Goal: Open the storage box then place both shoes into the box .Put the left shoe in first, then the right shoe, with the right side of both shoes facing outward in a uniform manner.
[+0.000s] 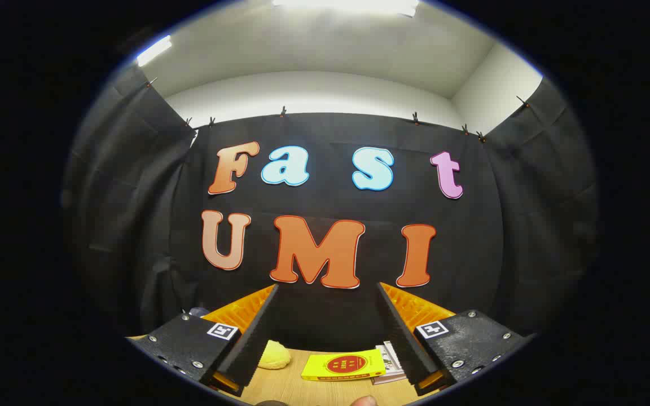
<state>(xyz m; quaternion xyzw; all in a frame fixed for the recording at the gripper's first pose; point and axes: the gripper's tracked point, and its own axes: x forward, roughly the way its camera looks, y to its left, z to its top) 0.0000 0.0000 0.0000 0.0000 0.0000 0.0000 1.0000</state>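
Worktop (291,389) of pale wood runs under my gripper (328,296), whose fingers stand spread wide apart with nothing between them. Between them I see a yellow booklet (343,366) lying flat on the wood; a soft yellow lump (274,356) sits just left of that booklet, a stack of papers (390,363) touching its right side. Black cloth hangs behind the booklet, white wall and ceiling lights above. I cannot see the storage box or shoes.

A recording booth — black cloth walls (133,197) clipped up, wooden table (297,389).
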